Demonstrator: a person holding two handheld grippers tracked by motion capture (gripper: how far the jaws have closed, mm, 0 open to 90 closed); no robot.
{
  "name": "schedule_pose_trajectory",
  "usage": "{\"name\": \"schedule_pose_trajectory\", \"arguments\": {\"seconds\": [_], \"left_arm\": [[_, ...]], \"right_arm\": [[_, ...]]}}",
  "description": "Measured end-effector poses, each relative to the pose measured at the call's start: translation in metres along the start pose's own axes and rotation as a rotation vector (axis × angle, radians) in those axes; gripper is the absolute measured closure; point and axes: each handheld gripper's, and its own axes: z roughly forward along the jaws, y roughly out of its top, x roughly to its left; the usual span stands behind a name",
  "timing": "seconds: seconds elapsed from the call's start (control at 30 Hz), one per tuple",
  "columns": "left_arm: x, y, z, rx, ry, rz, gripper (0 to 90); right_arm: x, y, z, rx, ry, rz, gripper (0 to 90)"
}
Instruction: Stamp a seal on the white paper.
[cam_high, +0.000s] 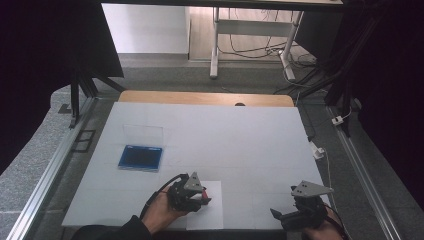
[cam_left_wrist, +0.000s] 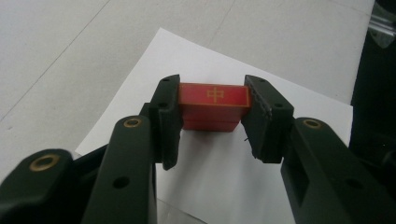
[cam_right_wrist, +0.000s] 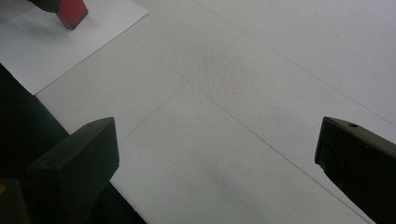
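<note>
Holding a small red block (cam_left_wrist: 212, 105) between its two jaws, the left gripper (cam_left_wrist: 212, 112) sits over a white sheet of paper (cam_left_wrist: 224, 186) at the near edge of the table (cam_high: 240, 135). The jaws press on the block's two ends, and its gold-marked top face looks level in the left gripper view. Whether the block rests on the paper or hangs just above it cannot be told.

To do this step well, I would keep the squeeze even and the block square to the sheet, and avoid dragging the loose paper.

Off to the side, the right gripper (cam_right_wrist: 217, 158) has its jaws spread wide with nothing between them, low over bare table.

Farther out on the left lie a blue case (cam_high: 140, 157) and a clear lid (cam_high: 143, 134) just behind it.
</note>
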Motion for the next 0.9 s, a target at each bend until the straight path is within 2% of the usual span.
{"name": "schedule_pose_trajectory", "arguments": {"seconds": [0.17, 0.3, 0.33, 0.4, 0.6, 0.73, 0.9], "left_arm": [[-0.006, -0.001, 0.0, -0.003, 0.034, 0.001, 58.9], [-0.013, 0.001, 0.001, 0.007, 0.077, 0.028, 59.0], [-0.013, 0.001, 0.001, 0.01, 0.076, 0.026, 59.0], [-0.008, 0.0, 0.001, 0.004, 0.045, -0.013, 59.0], [0.0, -0.001, 0.0, 0.001, -0.001, -0.031, 58.9], [-0.004, 0.001, 0.0, 0.014, 0.019, -0.011, 58.9], [-0.002, 0.001, 0.001, 0.009, 0.011, -0.017, 58.8]], "right_arm": [[-0.001, 0.0, 0.0, 0.004, 0.001, 0.002, 0.0], [0.0, 0.0, 0.001, 0.005, 0.001, 0.001, 0.0], [0.0, 0.0, 0.001, 0.006, 0.002, 0.001, 0.0], [0.0, 0.0, 0.001, 0.007, 0.002, 0.001, 0.0], [-0.001, 0.0, 0.001, 0.008, 0.002, 0.003, 0.0], [0.0, 0.0, 0.001, 0.009, 0.003, 0.0, 0.0], [0.0, 0.0, 0.002, 0.01, 0.004, 0.001, 0.0]]}}
